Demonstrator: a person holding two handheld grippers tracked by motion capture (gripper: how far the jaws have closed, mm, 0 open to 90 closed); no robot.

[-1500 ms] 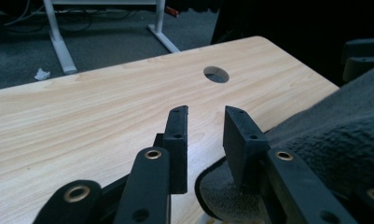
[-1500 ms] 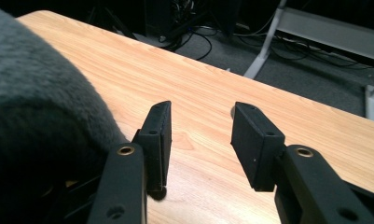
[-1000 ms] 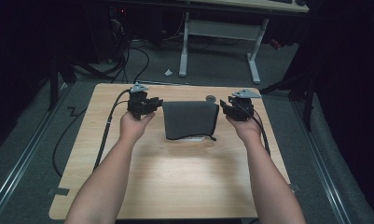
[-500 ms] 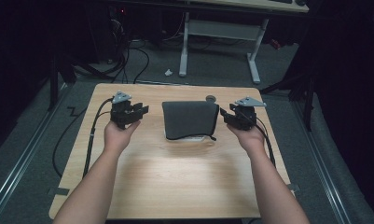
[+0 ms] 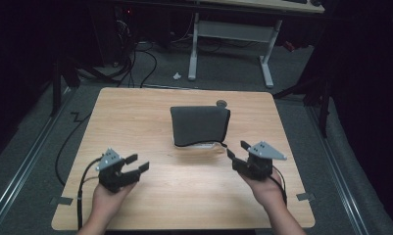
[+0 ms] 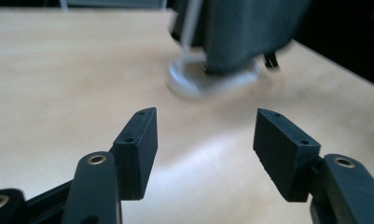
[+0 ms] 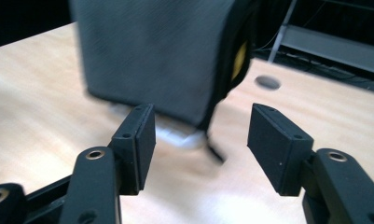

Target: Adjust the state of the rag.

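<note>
A dark grey zippered pouch (image 5: 199,124) lies on the wooden table (image 5: 135,117) past its middle, with something pale sticking out under its near edge. My left gripper (image 5: 137,163) is open, held near the table's front left, well clear of the pouch (image 6: 240,28). My right gripper (image 5: 237,152) is open too, just off the pouch's near right corner, not touching it. In the right gripper view the pouch (image 7: 156,51) stands close ahead, a yellow patch showing inside its open side.
A small dark round hole (image 5: 221,103) sits in the table behind the pouch. A black cable (image 5: 66,142) trails off the left edge. A white desk frame (image 5: 228,34) stands on the floor beyond the table.
Both grippers have drawn back from the pouch's sides toward the near edge of the table, the left one farther. The pouch stays put.
</note>
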